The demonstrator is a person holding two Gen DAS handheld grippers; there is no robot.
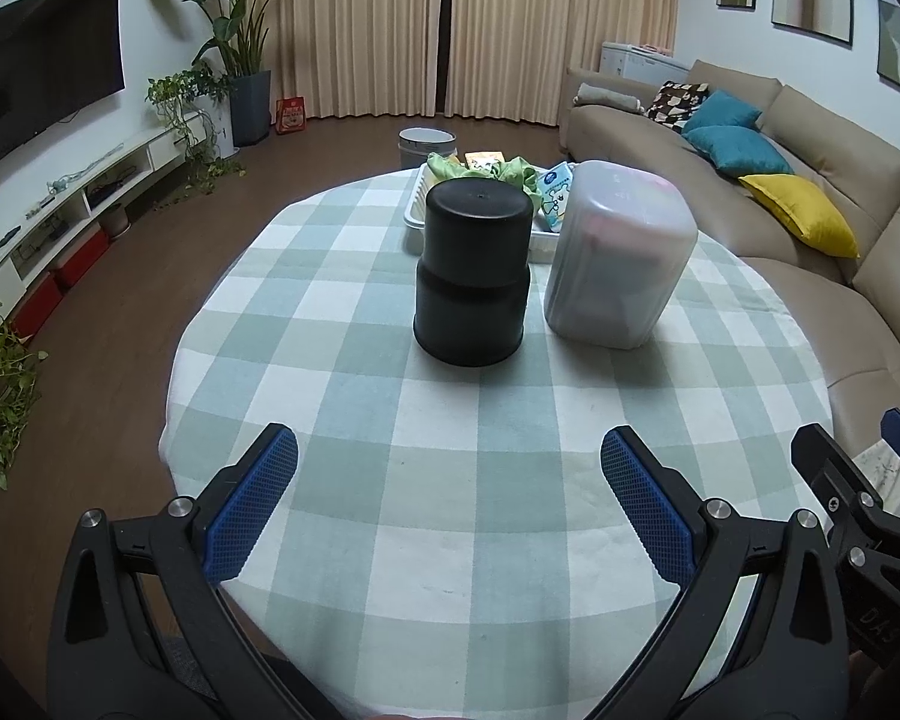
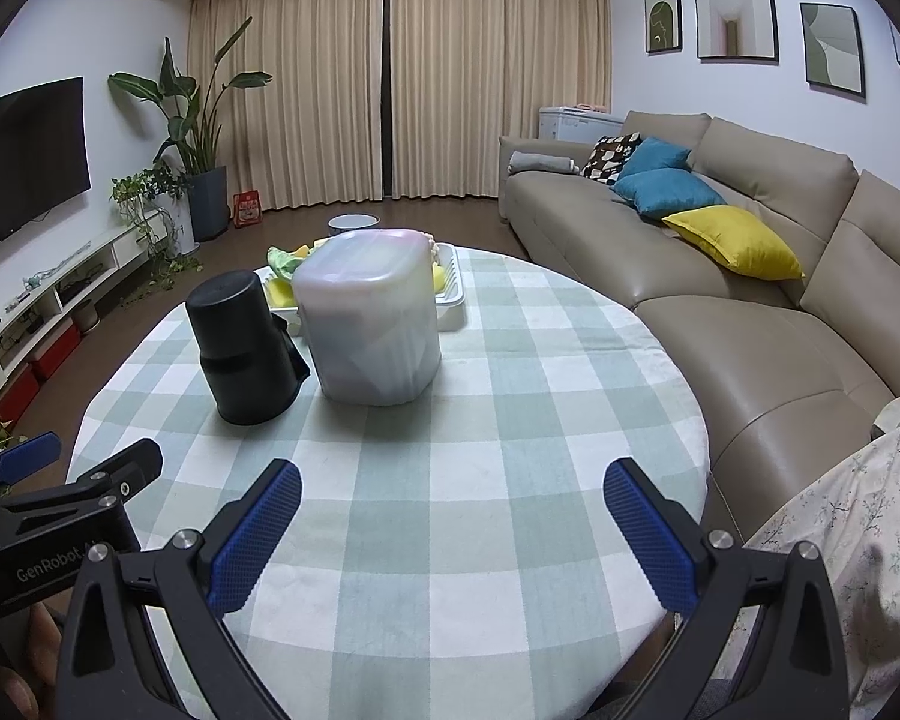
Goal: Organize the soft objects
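Both grippers hovered low over the near edge of the checked tabletop (image 1: 450, 420), empty. The left gripper (image 1: 449, 456) had its fingers spread wide, and so did the right gripper (image 2: 452, 489). The soft things (image 1: 510, 171) lay in a white tray (image 2: 453, 294) at the far side, well beyond the fingers, behind a black canister (image 1: 474, 270) and a frosted bin (image 2: 369, 318).

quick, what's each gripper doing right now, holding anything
Left gripper: open, holding nothing, above the table.
Right gripper: open, holding nothing, above the table.
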